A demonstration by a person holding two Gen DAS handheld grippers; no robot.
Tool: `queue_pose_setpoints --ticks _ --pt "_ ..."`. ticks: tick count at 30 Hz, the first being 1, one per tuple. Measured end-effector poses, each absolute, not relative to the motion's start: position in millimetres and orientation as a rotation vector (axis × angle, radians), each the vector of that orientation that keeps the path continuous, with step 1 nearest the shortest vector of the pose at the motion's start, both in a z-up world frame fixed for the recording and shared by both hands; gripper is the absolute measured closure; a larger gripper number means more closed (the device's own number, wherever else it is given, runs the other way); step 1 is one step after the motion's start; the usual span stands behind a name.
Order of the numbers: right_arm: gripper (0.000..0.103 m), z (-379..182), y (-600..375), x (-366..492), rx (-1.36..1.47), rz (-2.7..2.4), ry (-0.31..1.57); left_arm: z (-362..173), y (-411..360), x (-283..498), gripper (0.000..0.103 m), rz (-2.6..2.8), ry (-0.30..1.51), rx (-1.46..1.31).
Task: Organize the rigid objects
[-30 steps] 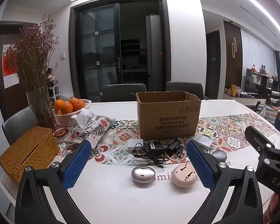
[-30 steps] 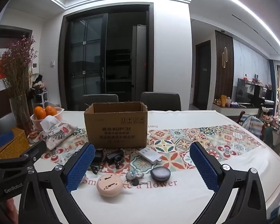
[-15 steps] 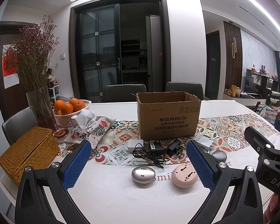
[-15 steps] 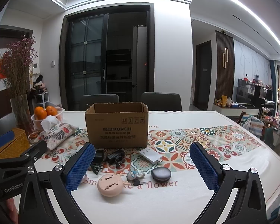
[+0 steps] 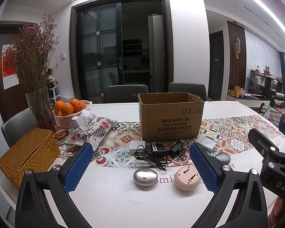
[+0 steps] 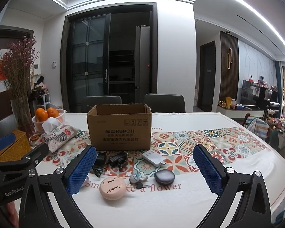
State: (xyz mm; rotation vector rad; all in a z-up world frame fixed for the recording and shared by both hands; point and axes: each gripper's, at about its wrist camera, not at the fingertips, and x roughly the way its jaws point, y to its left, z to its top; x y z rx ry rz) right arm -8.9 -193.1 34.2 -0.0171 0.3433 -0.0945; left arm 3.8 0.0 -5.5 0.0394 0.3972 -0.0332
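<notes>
An open cardboard box (image 5: 171, 117) stands mid-table; it also shows in the right wrist view (image 6: 119, 128). In front of it lie a silver oval case (image 5: 145, 177), a pink round device (image 5: 187, 177), black chargers with a cable (image 5: 157, 153), a white adapter (image 5: 137, 146) and a white plug (image 6: 153, 157). The right wrist view adds a dark grey oval case (image 6: 164, 176) and a keychain with keys (image 6: 138, 179). My left gripper (image 5: 140, 164) is open and empty, above the near table. My right gripper (image 6: 144, 168) is open and empty, to its right.
At the left are a wicker box (image 5: 28, 152), a floral tissue pouch (image 5: 93, 131), a basket of oranges (image 5: 70, 112) and a vase of dried flowers (image 5: 41, 106). Two chairs (image 5: 125, 93) stand behind the table. A patterned runner (image 6: 199, 144) crosses the white tablecloth.
Both grippers have drifted very slightly; the view is nearly the same. Nothing on the table has moved.
</notes>
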Motion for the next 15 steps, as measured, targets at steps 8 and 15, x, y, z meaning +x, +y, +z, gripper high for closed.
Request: queue_pose_setpoints --ticks 8,15 --pt "0.0 34.0 -190.8 -8.7 -0.019 -0.094 0.345 -5.7 0.2 4.1 0.0 -0.032 0.396 0.041" --pt "0.0 33.6 -191.1 -9.0 -0.019 -0.092 0.344 -5.5 0.7 4.3 0.0 -0.031 0.396 0.04"
